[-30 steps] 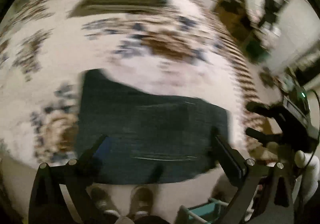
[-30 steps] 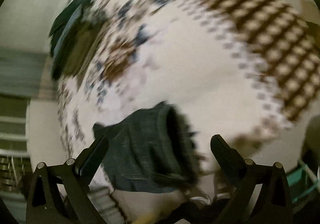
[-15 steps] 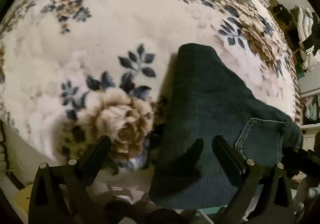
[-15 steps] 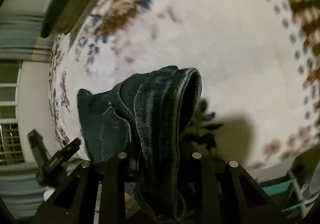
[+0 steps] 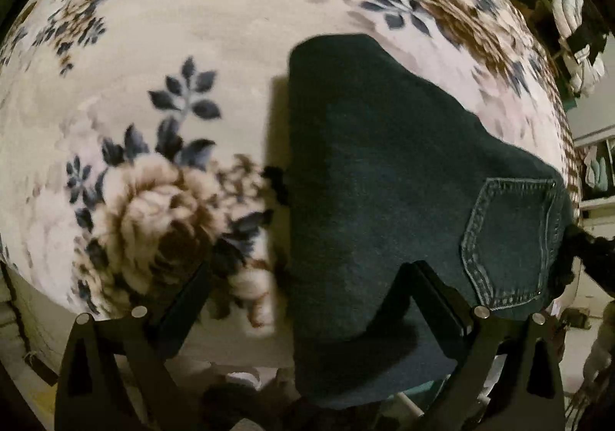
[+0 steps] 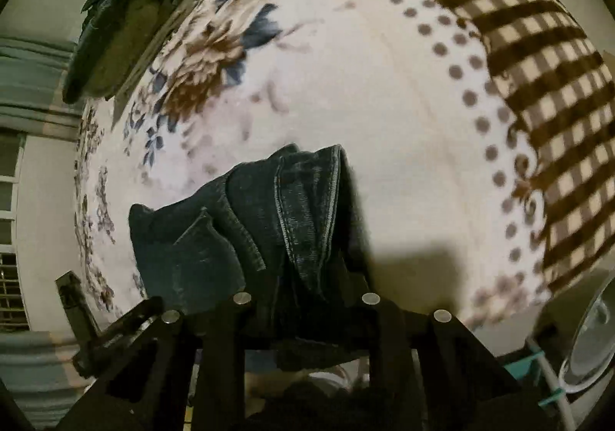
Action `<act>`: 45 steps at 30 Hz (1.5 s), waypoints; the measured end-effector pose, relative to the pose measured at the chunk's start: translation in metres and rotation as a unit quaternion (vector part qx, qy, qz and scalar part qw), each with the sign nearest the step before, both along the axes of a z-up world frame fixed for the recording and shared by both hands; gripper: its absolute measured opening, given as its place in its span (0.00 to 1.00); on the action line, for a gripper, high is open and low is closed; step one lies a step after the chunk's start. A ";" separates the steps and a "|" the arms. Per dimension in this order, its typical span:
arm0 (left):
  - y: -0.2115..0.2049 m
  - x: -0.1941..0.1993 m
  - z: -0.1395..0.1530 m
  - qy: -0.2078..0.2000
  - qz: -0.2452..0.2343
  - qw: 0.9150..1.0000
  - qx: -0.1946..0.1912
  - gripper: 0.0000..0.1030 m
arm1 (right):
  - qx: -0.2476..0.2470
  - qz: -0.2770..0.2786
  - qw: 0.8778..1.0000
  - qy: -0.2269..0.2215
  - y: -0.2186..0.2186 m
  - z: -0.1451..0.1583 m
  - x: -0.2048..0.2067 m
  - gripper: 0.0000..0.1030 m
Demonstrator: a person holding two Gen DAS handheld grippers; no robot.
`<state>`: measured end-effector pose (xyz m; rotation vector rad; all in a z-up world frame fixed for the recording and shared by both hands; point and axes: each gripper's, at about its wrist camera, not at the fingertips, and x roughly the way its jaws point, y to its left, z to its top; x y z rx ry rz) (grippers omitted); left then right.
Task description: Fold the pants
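Dark blue jeans [image 5: 384, 177] lie folded on a floral blanket, back pocket [image 5: 511, 239] up at the right. My left gripper [image 5: 307, 277] is open and empty, hovering over the jeans' near left edge, its right finger [image 5: 434, 296] above the denim. My right gripper [image 6: 303, 277] is shut on the jeans' bunched waistband end [image 6: 303, 208], with seams and folds rising between its fingers. The right gripper also shows at the right edge of the left wrist view [image 5: 592, 254].
The floral blanket [image 5: 173, 85] covers a bed, with a checked border [image 6: 546, 66] on the right. A stack of folded clothes [image 6: 127, 20] sits at the far end. Shelves with items [image 5: 576, 8] stand beyond the bed. A round fan or basket [image 6: 592, 346] is at lower right.
The right gripper closed on the waistband end of the jeans a second ago and still holds it. The left gripper swung to the jeans' left edge and has moved slightly closer.
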<state>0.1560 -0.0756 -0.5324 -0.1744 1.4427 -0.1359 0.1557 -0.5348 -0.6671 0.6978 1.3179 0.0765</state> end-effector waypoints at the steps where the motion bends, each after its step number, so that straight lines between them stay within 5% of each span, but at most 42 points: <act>1: -0.002 0.000 0.000 0.001 -0.003 1.000 -0.002 1.00 | -0.003 0.000 1.000 -0.006 0.003 0.008 -0.002 0.19; 4: -0.005 -0.003 0.004 0.002 -0.014 1.000 -0.006 1.00 | -0.006 -0.016 1.000 -0.015 -0.006 0.036 -0.013 0.18; 6: -0.006 -0.004 0.006 0.001 -0.018 1.000 -0.008 1.00 | -0.022 -0.023 0.999 0.024 -0.015 0.026 -0.017 0.20; 8: -0.006 -0.003 0.005 0.003 -0.020 1.000 -0.007 1.00 | -0.014 -0.021 0.997 0.076 -0.024 -0.004 -0.018 0.35; 10: -0.005 -0.002 0.004 0.007 -0.016 1.000 -0.009 1.00 | -0.002 -0.009 0.995 0.102 -0.026 -0.024 -0.023 0.65; 12: -0.008 -0.001 0.004 0.006 -0.016 1.000 -0.013 1.00 | 0.033 -0.031 0.995 0.091 -0.032 -0.024 -0.040 0.79; 15: -0.013 0.000 0.003 0.003 -0.017 1.000 -0.012 1.00 | 0.123 -0.091 0.984 0.089 -0.040 -0.041 -0.066 0.89; 19: -0.015 0.002 -0.006 0.014 -0.008 1.000 -0.015 1.00 | 0.218 -0.149 0.958 0.114 -0.029 -0.093 -0.087 0.88; 20: -0.017 0.003 -0.007 0.015 -0.006 1.000 -0.016 1.00 | 0.242 -0.168 0.949 0.115 -0.026 -0.101 -0.091 0.80; 21: -0.018 0.002 -0.008 0.015 -0.006 1.000 -0.016 1.00 | 0.254 -0.198 0.943 0.085 -0.025 -0.102 -0.094 0.60; 25: -0.018 -0.001 -0.007 0.012 -0.009 1.000 -0.012 1.00 | 0.163 -0.181 0.969 0.028 -0.009 -0.066 -0.088 0.37; 30: -0.012 -0.009 -0.011 0.015 -0.004 1.000 -0.006 1.00 | 0.039 -0.074 0.994 -0.069 0.016 0.020 -0.084 0.29; 36: -0.012 -0.014 -0.013 0.014 -0.002 1.000 -0.009 1.00 | -0.004 -0.007 0.992 -0.129 0.020 0.076 -0.065 0.28; 38: -0.015 -0.012 -0.014 0.015 -0.002 1.000 -0.008 1.00 | 0.007 -0.001 0.997 -0.074 0.013 0.055 -0.051 0.34; 39: -0.016 -0.011 -0.016 0.019 0.001 1.000 -0.010 1.00 | 0.010 -0.007 1.000 -0.022 0.003 0.031 -0.044 0.47; 41: -0.018 -0.011 -0.017 0.023 0.005 1.000 -0.015 1.00 | 0.045 -0.034 0.996 0.069 -0.016 -0.014 -0.040 0.55; 45: -0.021 -0.011 -0.013 0.019 -0.003 1.000 -0.015 1.00 | 0.115 -0.096 0.987 0.056 -0.047 -0.033 -0.059 0.65</act>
